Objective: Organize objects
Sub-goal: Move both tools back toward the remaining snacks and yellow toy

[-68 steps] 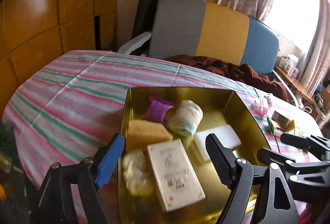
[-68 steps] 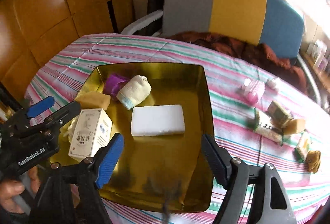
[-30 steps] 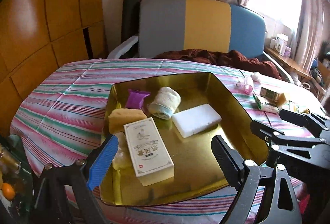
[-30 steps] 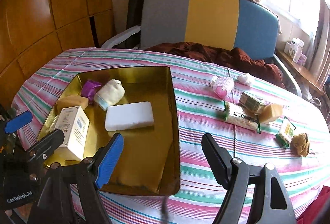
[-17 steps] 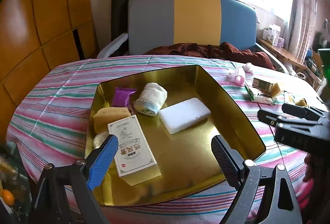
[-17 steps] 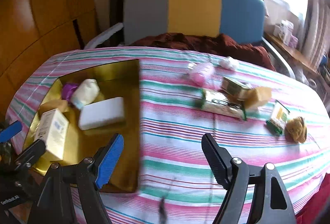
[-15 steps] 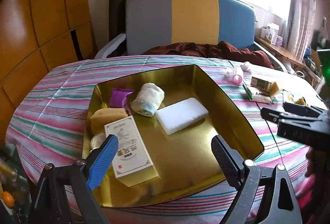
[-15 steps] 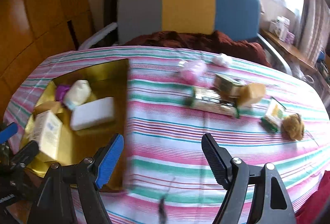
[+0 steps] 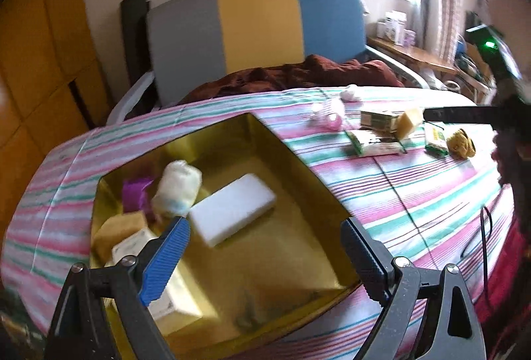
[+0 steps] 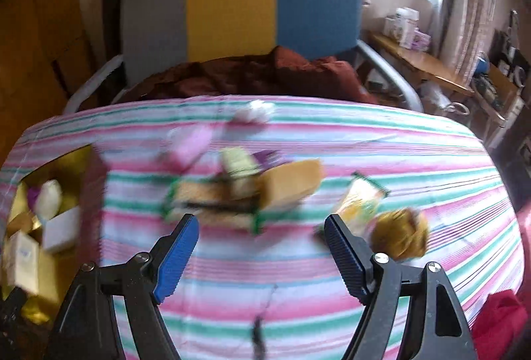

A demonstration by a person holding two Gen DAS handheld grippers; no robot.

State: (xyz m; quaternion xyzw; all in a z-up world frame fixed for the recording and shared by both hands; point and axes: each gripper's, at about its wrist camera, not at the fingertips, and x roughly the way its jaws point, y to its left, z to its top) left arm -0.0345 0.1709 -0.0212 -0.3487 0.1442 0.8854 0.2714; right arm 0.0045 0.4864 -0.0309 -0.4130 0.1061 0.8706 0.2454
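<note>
The left gripper (image 9: 262,252) is seen with its jaws spread wide and nothing between them; no object is touched. It hangs above the near part of a gold tray (image 9: 300,161), which rests on a table covered with a pink, green and white striped cloth (image 9: 415,194). Inside the tray, a white rectangular block (image 9: 232,209) lies at about 12 o'clock from the gripper, just beyond its blue pad. A rolled pale towel (image 9: 177,190) is found at 11 o'clock beside a purple item (image 9: 134,195), with a yellow sponge (image 9: 116,232) and a white carton (image 9: 162,290) at 9 to 10 o'clock along the tray's left wall.

The right gripper (image 10: 262,252) is likewise held apart and empty, above bare cloth. Its picture is blurred by motion. At 12 o'clock a green-edged packet (image 10: 212,204) is lying flat, with a tan sponge block (image 10: 292,184) and a small green box (image 10: 240,166) touching or overlapping it; which lies on which cannot be told. A pink object (image 10: 192,142) and a white one (image 10: 255,112) are set farther off at 11 to 12 o'clock. At 1 to 2 o'clock a yellow-green sachet (image 10: 360,204) lies just beside a brown fuzzy lump (image 10: 400,235). The tray's corner appears at 9 o'clock.
</note>
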